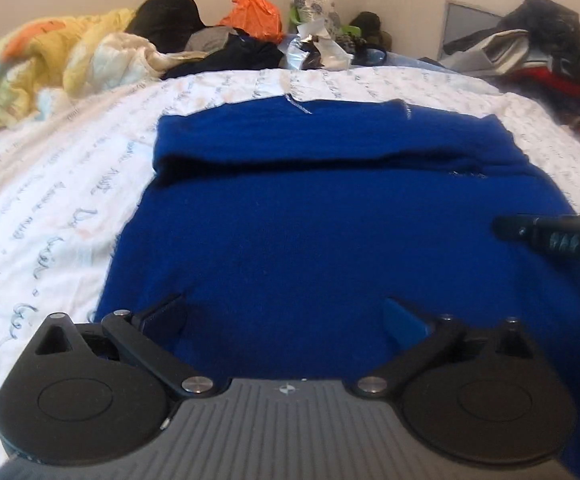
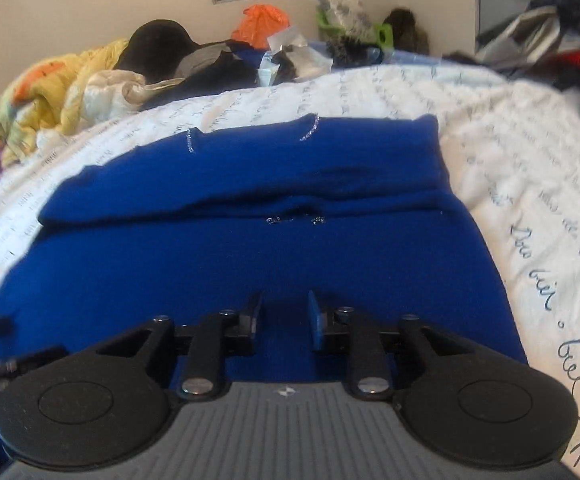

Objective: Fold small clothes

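Observation:
A royal-blue garment lies flat on the white printed bedsheet, its far part folded over into a thick band. It also shows in the right wrist view with small silver bead trims. My left gripper is open wide and empty, low over the garment's near edge. My right gripper hovers over the garment's near right part, fingers a narrow gap apart, holding nothing. A dark part of the right gripper shows in the left wrist view.
A yellow patterned quilt is bunched at the back left. Dark clothes, an orange bag and plastic wrappers lie along the bed's far edge. A heap of clothes is at the back right.

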The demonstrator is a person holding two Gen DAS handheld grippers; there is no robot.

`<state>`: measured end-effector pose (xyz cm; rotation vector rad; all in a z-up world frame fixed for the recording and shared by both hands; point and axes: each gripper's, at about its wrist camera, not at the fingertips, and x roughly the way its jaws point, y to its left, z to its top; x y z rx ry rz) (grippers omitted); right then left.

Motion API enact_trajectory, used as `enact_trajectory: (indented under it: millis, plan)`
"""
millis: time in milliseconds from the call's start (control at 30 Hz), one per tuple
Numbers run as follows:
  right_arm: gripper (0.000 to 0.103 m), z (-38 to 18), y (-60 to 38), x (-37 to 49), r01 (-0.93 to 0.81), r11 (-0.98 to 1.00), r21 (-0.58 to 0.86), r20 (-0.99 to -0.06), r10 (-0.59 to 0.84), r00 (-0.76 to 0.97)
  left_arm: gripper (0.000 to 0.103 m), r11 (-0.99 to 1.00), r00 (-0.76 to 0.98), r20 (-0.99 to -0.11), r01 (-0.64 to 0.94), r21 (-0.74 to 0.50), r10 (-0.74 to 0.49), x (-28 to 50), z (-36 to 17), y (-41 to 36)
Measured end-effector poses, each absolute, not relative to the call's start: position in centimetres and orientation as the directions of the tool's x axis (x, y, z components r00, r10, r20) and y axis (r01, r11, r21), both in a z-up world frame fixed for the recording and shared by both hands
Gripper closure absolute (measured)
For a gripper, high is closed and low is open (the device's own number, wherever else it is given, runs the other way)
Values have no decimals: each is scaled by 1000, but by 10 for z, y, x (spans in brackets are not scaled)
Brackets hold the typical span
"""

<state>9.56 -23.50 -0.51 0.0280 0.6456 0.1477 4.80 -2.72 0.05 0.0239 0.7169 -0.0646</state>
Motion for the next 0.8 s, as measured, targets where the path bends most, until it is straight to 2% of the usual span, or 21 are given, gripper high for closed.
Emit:
enact_trajectory:
  millis: [33, 100, 133, 167, 233, 367, 800]
  plan:
    - [79, -8, -231, 89, -146, 989, 23, -578, 132, 805, 0, 997, 752, -657, 72, -2, -55, 47, 0, -26]
    - [63, -10, -236, 70, -131, 991, -19, -579, 96, 810, 0, 997, 752, -657, 78, -4, -62, 46, 0, -25]
    - [25, -9, -236, 66, -101, 994, -27, -602, 65, 796, 0, 997, 752, -656, 77, -5, -61, 46, -1, -25]
    - [0, -12, -240, 59, -74, 997, -22, -629, 43, 776, 0, 997, 752, -657, 76, -2, -58, 47, -1, -26]
    - [0, -13, -255, 37, -80, 996, 34, -628, 84, 774, 0, 997, 753, -656, 72, 2, -53, 48, -1, -28]
    - [0, -15, -256, 9, -73, 997, 11, -624, 64, 778, 0, 998, 753, -656, 70, 2, -52, 50, -1, -30]
    - [0, -17, -261, 8, -68, 998, 16, -622, 63, 780, 0, 999, 730, -683, 50, 14, -27, 44, 2, -29]
